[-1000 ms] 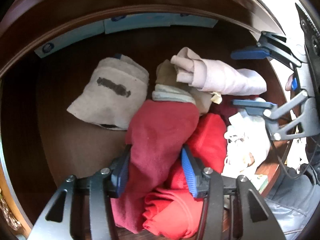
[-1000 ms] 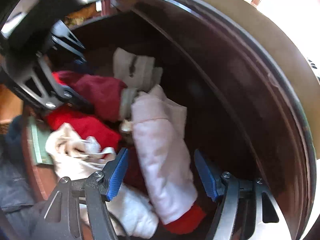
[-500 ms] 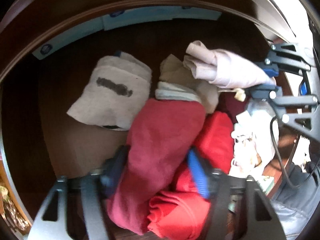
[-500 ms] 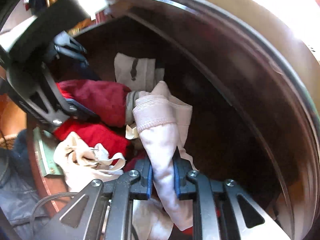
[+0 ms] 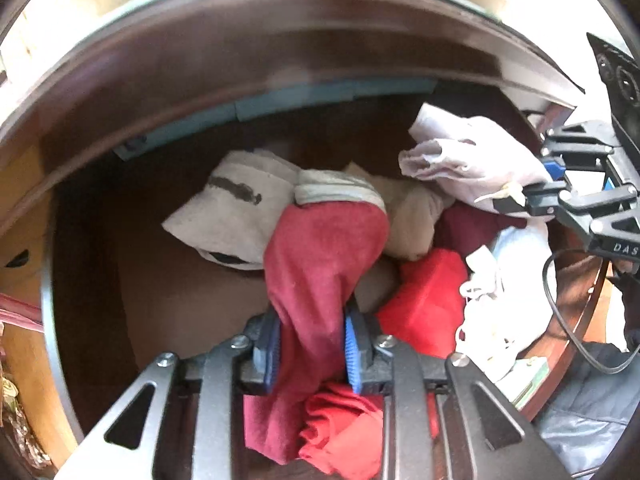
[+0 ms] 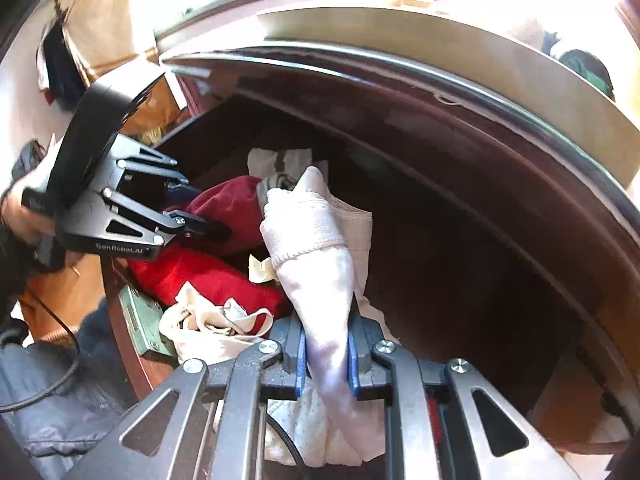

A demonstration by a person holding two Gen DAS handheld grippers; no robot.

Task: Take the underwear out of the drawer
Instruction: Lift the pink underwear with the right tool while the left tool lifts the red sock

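Two claws (image 5: 308, 350) (image 6: 326, 354), one drawer (image 5: 280, 60), several garments (image 5: 424, 304)

On the black metal side plate of my left gripper (image 6: 196, 222), seen from the right wrist, pale lettering reads "GenRobot.AI". On the black plate of my right gripper (image 5: 536, 196), seen from the left wrist, only "DAS" is legible.

Underwear (image 5: 320, 256) in drawer (image 5: 168, 288), between tongs (image 5: 310, 346)

Black linkage frames, blue-padded jaws.
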